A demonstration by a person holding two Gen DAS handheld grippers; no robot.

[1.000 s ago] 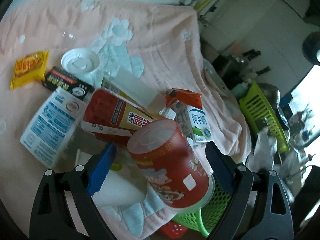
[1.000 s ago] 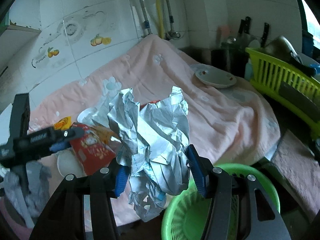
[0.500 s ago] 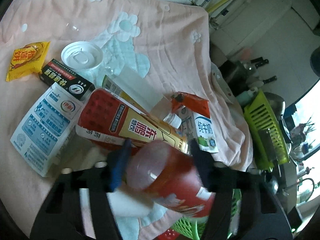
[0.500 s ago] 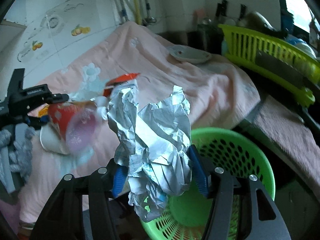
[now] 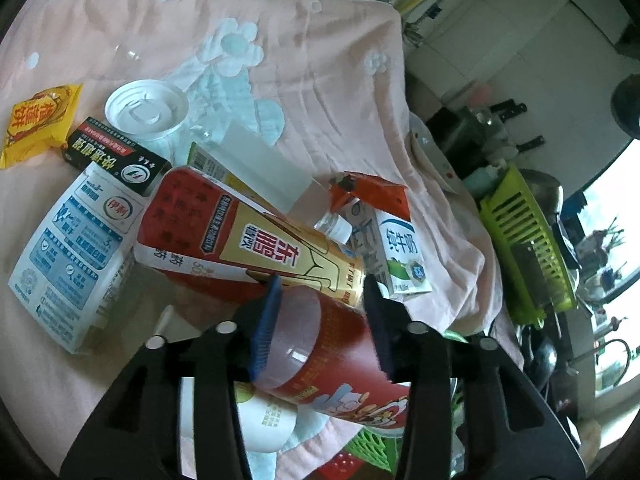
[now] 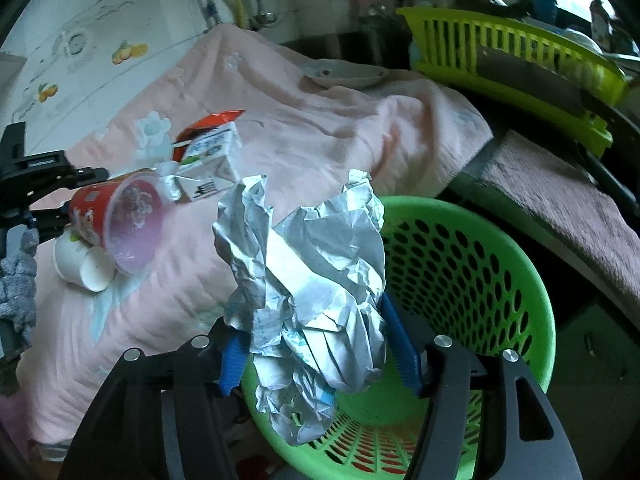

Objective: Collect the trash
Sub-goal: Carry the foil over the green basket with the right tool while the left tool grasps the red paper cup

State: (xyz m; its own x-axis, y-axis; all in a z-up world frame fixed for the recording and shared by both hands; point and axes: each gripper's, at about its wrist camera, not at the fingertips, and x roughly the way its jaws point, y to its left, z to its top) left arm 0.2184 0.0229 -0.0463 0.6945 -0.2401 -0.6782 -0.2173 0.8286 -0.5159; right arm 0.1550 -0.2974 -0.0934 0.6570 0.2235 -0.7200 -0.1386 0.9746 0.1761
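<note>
We've got the right gripper (image 6: 320, 344) clamped on crumpled paper (image 6: 308, 280) above the green basket (image 6: 480, 264); left gripper (image 5: 320, 320) grasping the red cup (image 5: 332, 352) beside it; cartons (image 5: 248, 236) remain, nothing binned.

Both the left gripper (image 5: 320, 320) and the right gripper (image 6: 316, 344) have matte black plastic frames, silver round screws, and ribbed blue fingers (image 5: 264, 320).

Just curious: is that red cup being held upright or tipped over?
Tipped. The red cup lies sideways between the left gripper fingers, its open mouth facing the right camera.
</note>
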